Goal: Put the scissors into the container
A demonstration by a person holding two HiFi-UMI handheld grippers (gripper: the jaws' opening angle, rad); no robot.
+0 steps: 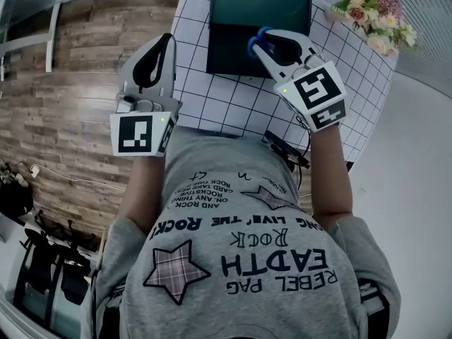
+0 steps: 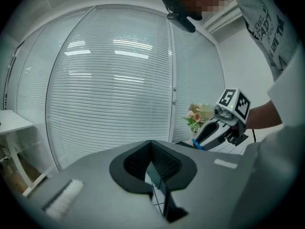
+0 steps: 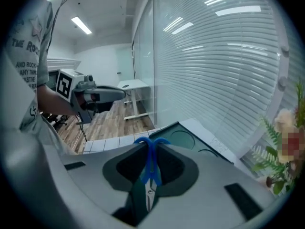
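Torso in a grey printed T-shirt [image 1: 247, 260] fills the 6 o'clock half of the head view, nearest the camera. Beyond it, at 10 o'clock, the left gripper [image 1: 162, 48] is held beside the table's left edge, with wooden floor [image 1: 78, 69] behind it. Its jaws are closed on each other with nothing between them; the left gripper view shows only a thin sliver of checked cloth through them.

At 1 o'clock the right gripper [image 1: 263, 42] reaches over the table [image 1: 212, 104], which is covered with a white grid-pattern cloth. Its jaws are clamped on the scissors [image 1: 258, 38]. In the right gripper view the blue handles run up between the pads, the loops project past the fingertips, and the steel blades point back toward the camera.

In the head view the loops lie over the near wall of the container [image 1: 226, 55], a dark rectangular tray with round recesses in its green base, at 12 o'clock. The scissors are not yet inside it, and contact with it cannot be judged.

Farther off, at 2 o'clock, pink and cream flowers [image 1: 374, 16] stand at the table's far right corner. A slatted window blind [image 2: 119, 89] closes the background in both gripper views.
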